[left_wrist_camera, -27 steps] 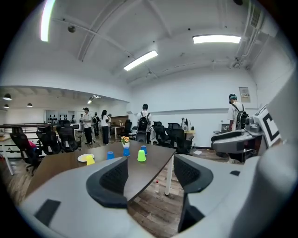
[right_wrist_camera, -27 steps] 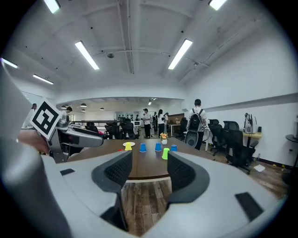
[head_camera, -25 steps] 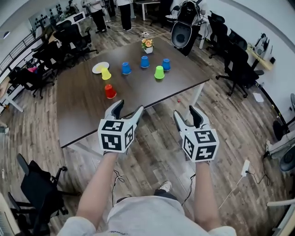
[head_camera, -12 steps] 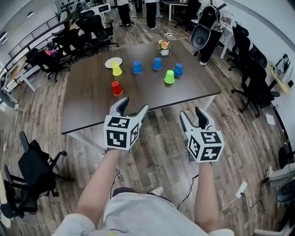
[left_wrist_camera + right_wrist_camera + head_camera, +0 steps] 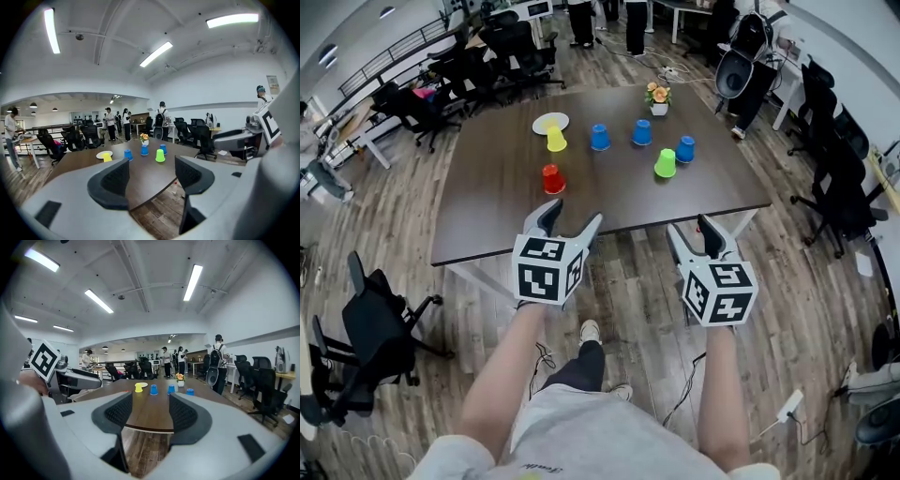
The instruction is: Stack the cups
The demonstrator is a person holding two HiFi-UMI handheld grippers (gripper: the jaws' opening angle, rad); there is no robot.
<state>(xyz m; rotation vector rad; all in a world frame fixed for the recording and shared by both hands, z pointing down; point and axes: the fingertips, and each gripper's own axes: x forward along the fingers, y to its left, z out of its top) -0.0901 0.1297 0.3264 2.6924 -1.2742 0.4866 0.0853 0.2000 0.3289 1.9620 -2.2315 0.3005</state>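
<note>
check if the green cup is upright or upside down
Upside down: the green cup stands on the table with its wide rim down and its narrower end on top.

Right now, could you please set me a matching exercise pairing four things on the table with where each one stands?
Things:
1. red cup
2. yellow cup
3. green cup
4. flowers

Places:
A. beside the rightmost blue cup
B. at the far edge of the table
C. next to the plate
D. alone, nearest the near edge

Pairs: 1-D; 2-C; 3-A; 4-B
</note>
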